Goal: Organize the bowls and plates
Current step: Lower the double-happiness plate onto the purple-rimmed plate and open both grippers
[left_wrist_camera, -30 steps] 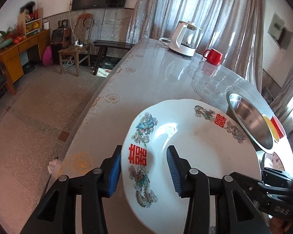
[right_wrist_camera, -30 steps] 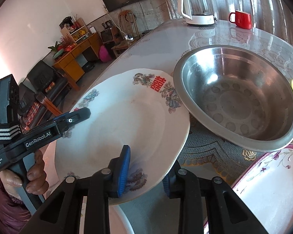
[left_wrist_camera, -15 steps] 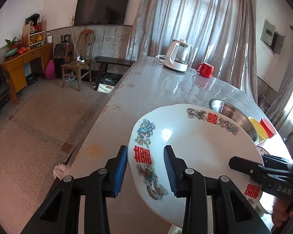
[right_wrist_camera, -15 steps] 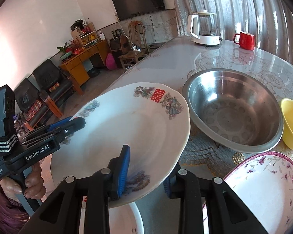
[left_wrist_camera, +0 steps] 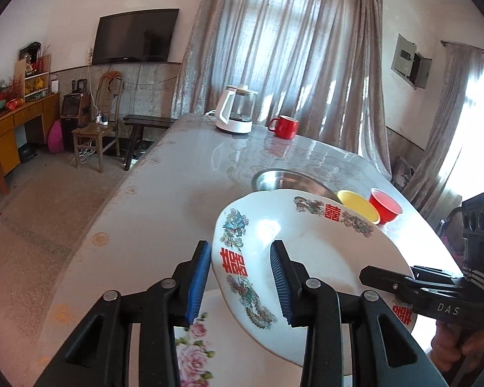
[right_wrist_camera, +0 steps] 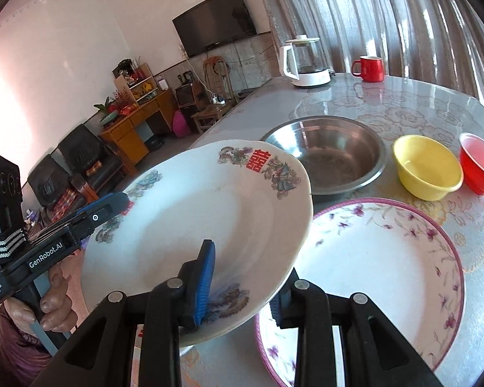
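A large white plate with red characters and dragon motifs point(left_wrist_camera: 309, 258) point(right_wrist_camera: 193, 225) is held in the air above the table. My left gripper point(left_wrist_camera: 238, 277) is shut on its left rim, and my right gripper point(right_wrist_camera: 242, 287) is shut on its near rim. The right gripper also shows in the left wrist view point(left_wrist_camera: 403, 282); the left one shows in the right wrist view point(right_wrist_camera: 90, 216). Under it lie a purple-rimmed floral plate point(right_wrist_camera: 387, 274) and a pink-rose plate point(left_wrist_camera: 193, 351). Beyond stand a steel basin point(right_wrist_camera: 332, 151), a yellow bowl point(right_wrist_camera: 426, 167) and a red bowl point(right_wrist_camera: 480, 161).
A white kettle point(left_wrist_camera: 235, 113) and a red mug point(left_wrist_camera: 284, 125) stand at the table's far end. The table's left edge point(left_wrist_camera: 119, 200) drops to the floor. A chair, a bench and a cabinet stand beyond it.
The plate has risen and tilted, both grippers lifting with it. The floral plates under it have come into view, and the basin now lies farther below.
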{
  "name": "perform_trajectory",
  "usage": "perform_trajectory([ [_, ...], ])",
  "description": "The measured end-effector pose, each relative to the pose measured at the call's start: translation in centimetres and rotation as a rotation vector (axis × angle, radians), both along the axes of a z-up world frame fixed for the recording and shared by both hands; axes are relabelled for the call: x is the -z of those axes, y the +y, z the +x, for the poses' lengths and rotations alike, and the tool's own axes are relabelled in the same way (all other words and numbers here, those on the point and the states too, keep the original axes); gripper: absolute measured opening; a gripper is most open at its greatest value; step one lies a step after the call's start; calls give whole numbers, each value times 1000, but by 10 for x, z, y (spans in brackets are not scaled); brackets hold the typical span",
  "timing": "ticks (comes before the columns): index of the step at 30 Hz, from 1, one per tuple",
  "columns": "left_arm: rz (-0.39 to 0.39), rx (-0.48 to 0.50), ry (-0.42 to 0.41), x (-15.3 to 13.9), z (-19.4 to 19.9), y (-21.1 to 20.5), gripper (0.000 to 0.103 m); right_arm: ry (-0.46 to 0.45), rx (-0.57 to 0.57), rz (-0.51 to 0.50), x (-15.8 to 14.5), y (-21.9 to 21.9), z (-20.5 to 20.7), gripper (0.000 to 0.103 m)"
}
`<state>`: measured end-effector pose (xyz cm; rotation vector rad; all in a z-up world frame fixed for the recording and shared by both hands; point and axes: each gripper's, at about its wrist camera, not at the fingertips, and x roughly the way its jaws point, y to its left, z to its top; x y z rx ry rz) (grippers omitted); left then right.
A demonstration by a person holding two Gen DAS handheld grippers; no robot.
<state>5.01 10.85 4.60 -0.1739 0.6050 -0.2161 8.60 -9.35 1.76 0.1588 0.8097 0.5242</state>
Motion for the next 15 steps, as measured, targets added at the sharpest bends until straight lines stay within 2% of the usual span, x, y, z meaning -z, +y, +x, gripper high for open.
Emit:
perform_trajectory([
  [5,23,82,9,2,-8,-55,38,22,88,2,5,-49,-20,31],
  [8,-39,229,-7,-2,-15,-91,36,39,150,-13,11,-76,-29,31],
  [10,87,240,-80,-8,-26,-128,36,39,159,-18,13,-86,-35,30],
  [11,114,268,-93,-8,-29,-142,36,34,161,-18,14,-88,-38,29],
  [13,45,322,-71,-5,-28,-156,37,23,166,-30,15,-89,-39,22],
  [15,37,320,-69,-2,-22,-164,37,68,217,-61,27,-95,-35,23],
])
